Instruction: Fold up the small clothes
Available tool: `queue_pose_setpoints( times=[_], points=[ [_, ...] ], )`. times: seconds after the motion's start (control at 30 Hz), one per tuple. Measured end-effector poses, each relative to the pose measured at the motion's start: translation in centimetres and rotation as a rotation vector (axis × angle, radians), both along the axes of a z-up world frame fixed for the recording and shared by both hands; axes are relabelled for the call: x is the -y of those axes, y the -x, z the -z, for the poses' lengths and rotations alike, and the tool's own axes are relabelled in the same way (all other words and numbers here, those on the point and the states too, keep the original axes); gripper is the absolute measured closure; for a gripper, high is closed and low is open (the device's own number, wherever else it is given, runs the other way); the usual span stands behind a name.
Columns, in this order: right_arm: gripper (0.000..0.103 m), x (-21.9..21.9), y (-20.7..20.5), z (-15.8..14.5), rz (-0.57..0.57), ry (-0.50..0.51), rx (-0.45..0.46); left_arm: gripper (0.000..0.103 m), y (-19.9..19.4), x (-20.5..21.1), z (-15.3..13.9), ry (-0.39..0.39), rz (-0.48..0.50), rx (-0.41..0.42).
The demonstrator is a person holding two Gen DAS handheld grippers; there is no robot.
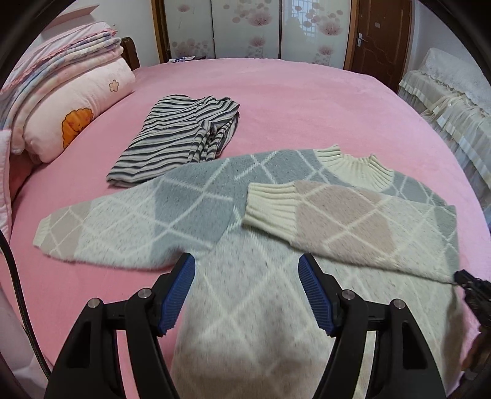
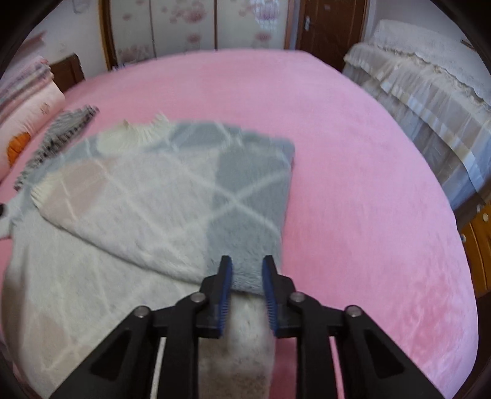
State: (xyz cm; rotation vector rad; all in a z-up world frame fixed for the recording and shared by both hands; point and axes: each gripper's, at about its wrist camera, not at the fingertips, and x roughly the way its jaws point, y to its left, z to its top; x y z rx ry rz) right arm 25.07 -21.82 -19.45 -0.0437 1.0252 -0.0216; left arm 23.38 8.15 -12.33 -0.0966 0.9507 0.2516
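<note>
A fluffy grey, cream and pink diamond-pattern sweater [image 1: 245, 245] lies flat on the pink bed [image 1: 307, 101]. Its right sleeve [image 1: 337, 221] is folded across the chest; its left sleeve [image 1: 101, 233] lies spread out. My left gripper [image 1: 247, 276] is open and empty over the sweater's body. My right gripper [image 2: 247, 270] is partly open at the sweater's right edge [image 2: 245, 214], with the folded fabric between its jaws but not pinched. The right gripper also shows at the right edge of the left wrist view [image 1: 469, 285].
A folded striped garment [image 1: 175, 144] lies behind the sweater. Pillows and folded blankets [image 1: 67, 101] are stacked at the left. A lace-covered piece of furniture [image 2: 429, 107] stands to the right of the bed. Wardrobe doors [image 1: 245, 27] are at the back.
</note>
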Motion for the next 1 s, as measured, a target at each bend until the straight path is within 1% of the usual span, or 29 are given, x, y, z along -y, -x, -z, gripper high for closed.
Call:
queue_pose_setpoints(
  times=[0.07,0.13,0.2,0.27,0.37,0.6,0.67,0.8,0.9,0.97,1.0],
  points=[
    [0.086,-0.1,0.3,-0.1,0.008,0.007,0.002,0.034,0.9,-0.2,-0.3,0.008,-0.003,-0.006],
    [0.086,-0.2,0.8,-1.0,0.021,-0.001,0.005,0.034,1.8,-0.4,-0.7,0.008,-0.006,-0.005],
    [0.086,-0.4,1.5,-2.2,0.022,-0.028,0.025,0.03,2.7,-0.8,-1.1,0.005,-0.009,-0.002],
    [0.086,-0.8,2.5,-3.4,0.018,-0.034,0.052,0.024,3.5,-1.2,-1.6,-0.002,-0.015,0.006],
    [0.086,-2.1,3.7,-4.9,-0.001,-0.038,0.072,0.02,5.1,-1.9,-2.4,-0.017,-0.019,0.021],
    [0.086,-6.1,6.3,-8.0,-0.063,-0.121,0.091,0.013,8.7,-3.9,-4.2,-0.006,-0.024,0.045],
    [0.086,-7.6,7.0,-8.9,-0.085,-0.15,0.101,0.012,9.5,-4.4,-4.6,-0.007,-0.027,0.053],
    [0.085,-11.3,7.6,-10.3,-0.138,-0.177,0.115,0.012,10.8,-6.0,-5.1,-0.015,-0.039,0.054],
    [0.085,-14.7,7.6,-11.1,-0.193,-0.19,0.11,0.01,11.5,-7.9,-5.5,-0.002,-0.055,0.069],
    [0.085,-17.6,7.2,-11.4,-0.237,-0.194,0.107,0.006,11.9,-9.3,-5.7,0.001,-0.079,0.081],
    [0.085,-19.2,7.0,-11.5,-0.263,-0.19,0.107,0.006,12.0,-10.2,-5.8,0.001,-0.095,0.086]
  ],
)
